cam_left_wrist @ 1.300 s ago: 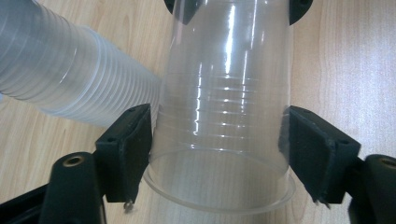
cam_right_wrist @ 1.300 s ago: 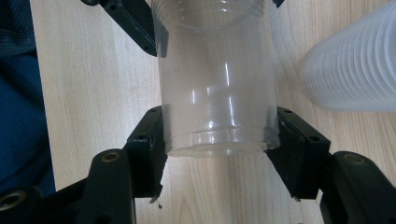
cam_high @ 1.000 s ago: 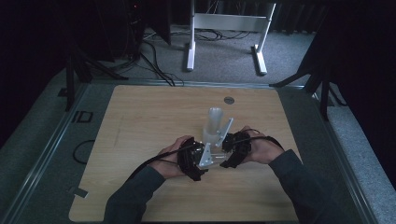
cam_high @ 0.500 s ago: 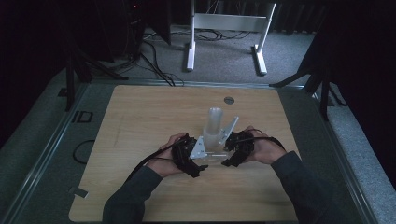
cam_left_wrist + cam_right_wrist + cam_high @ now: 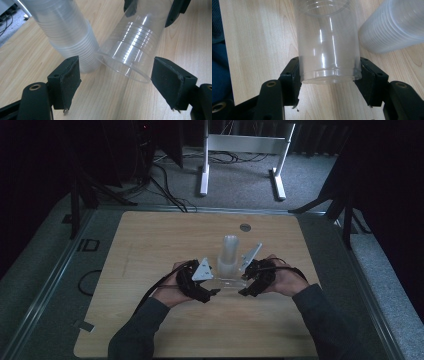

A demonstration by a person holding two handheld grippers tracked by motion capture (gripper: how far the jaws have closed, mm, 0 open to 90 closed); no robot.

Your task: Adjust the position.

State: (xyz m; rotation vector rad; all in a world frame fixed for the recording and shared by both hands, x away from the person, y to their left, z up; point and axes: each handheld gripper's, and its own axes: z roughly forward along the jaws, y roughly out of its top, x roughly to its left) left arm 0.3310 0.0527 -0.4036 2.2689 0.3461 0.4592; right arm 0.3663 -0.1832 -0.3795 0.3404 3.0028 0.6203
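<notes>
Table (image 5: 150, 245): cup stack (image 5: 229, 256) beside held cup (image 5: 328, 42).

left gripper (image 5: 116, 82) gaping | clear cup (image 5: 135, 47) between jaws | cup stack (image 5: 67, 35) beside

A light wooden table (image 5: 150, 250) carries a stack of clear plastic cups (image 5: 229, 254) near its centre, with a small round disc (image 5: 245, 227) at one o'clock from it.
</notes>
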